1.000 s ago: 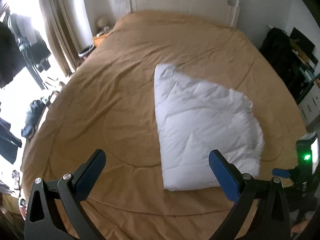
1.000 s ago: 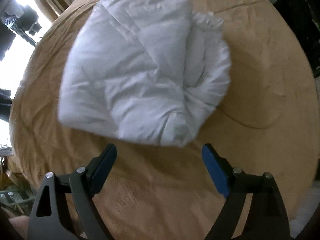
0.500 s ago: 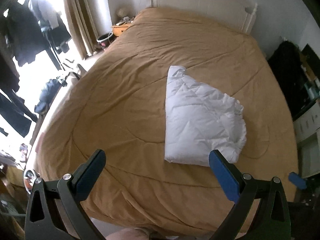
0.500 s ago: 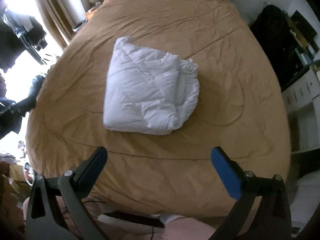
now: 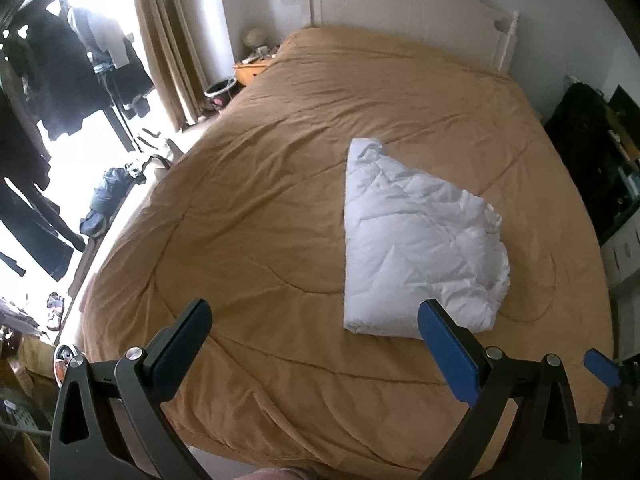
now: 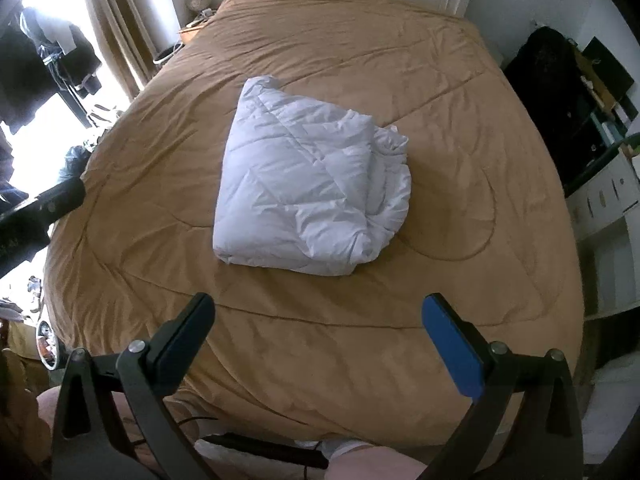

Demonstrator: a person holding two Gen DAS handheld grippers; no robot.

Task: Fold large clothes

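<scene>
We're looking down at the bed point(image 6: 460, 92) under its tan cover, and there in the middle sits the white quilted garment point(image 6: 308, 184), folded into a thick bundle, smooth edge toward us, ruffled loose layers bunched on the right. It's lying flat on the cover, nothing touching it. Our right tongs point(image 6: 320, 332) have just been opening and now stand wide apart with nothing between them, held up off the bed, well short of the bundle. Our left tongs point(image 5: 316, 336) gape wide too, empty (their blue pad just overlaps the bundle's near corner in the left view, but no contact). White headboard point(image 5: 420, 4) at the far end, curtains point(image 5: 172, 40) by the bright window on the left.
</scene>
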